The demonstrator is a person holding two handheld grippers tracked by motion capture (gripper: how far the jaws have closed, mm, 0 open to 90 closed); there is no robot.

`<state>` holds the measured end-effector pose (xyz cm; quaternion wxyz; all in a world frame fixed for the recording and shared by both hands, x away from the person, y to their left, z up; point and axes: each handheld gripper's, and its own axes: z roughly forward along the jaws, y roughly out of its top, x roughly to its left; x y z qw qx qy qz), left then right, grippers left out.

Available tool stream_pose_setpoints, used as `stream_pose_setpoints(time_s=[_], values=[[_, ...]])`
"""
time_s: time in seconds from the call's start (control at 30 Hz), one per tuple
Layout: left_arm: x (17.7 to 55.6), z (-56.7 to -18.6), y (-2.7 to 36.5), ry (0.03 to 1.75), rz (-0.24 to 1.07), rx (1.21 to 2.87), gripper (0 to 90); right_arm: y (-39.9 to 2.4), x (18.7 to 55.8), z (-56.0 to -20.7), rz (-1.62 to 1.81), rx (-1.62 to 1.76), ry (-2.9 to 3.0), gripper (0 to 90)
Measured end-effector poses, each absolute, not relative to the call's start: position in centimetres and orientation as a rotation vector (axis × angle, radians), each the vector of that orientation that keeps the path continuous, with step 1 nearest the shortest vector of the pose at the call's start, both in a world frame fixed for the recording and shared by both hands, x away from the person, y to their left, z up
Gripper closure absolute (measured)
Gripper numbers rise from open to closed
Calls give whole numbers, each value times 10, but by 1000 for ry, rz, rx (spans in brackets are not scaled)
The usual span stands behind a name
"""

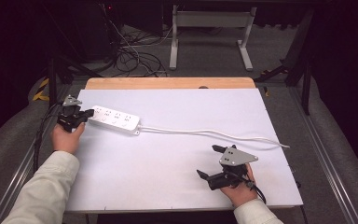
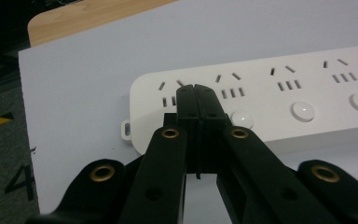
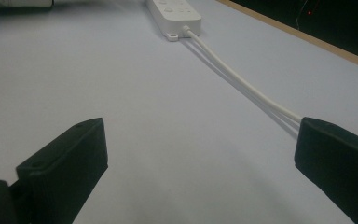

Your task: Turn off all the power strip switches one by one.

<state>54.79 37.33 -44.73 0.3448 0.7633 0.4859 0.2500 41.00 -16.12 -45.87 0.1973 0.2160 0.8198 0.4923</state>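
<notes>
- Resting low at the near right of the white board (image 1: 177, 154), the right gripper (image 1: 210, 162) lies in the person's right hand (image 1: 240, 186); its two blocky matte-black jaws stand spread wide with nothing between them, and a grey three-cornered metal plate sits on its top.
- Seen from the right gripper view, smooth matte white board lies between its jaws (image 3: 200, 154), and a thin round white cable (image 3: 242, 84) passes just inside the right-hand jaw, running away from it to the far strip.
- Ahead and to the left of the right gripper, well apart from it, the cable (image 1: 205, 133) lies in a gentle wave across the board.
- At the board's left edge, the left gripper (image 1: 89, 113) is held in the left hand (image 1: 67, 137), a pale fabric sleeve behind it; its jaws are pressed flat together, pinching nothing.
- Right at those closed tips sits the power strip (image 2: 279, 98), a long white glossy plastic bar with rounded corners, slotted sockets and round domed buttons; the tips overlap its nearest socket, though I cannot tell whether they touch it.
- Beyond the strip, a bare light-wood edge (image 1: 168, 83) borders the board.
</notes>
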Motion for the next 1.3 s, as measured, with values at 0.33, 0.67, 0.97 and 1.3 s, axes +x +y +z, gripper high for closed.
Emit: stream_pose_setpoints(time_s=[0.33, 0.67, 0.97, 1.3], values=[[556, -456, 375, 1339, 607, 1964, 900, -161, 410, -458, 1381, 598, 2294, 33], [558, -460, 371, 1345, 633, 1971, 900, -161, 411, -459, 1380, 598, 2301, 33], [559, -462, 362, 1334, 660, 1998, 900, -161, 410, -458, 1381, 596, 2298, 33], [560, -462, 361, 1359, 685, 2000, 900, -162, 409, -458, 1389, 594, 2299, 34]])
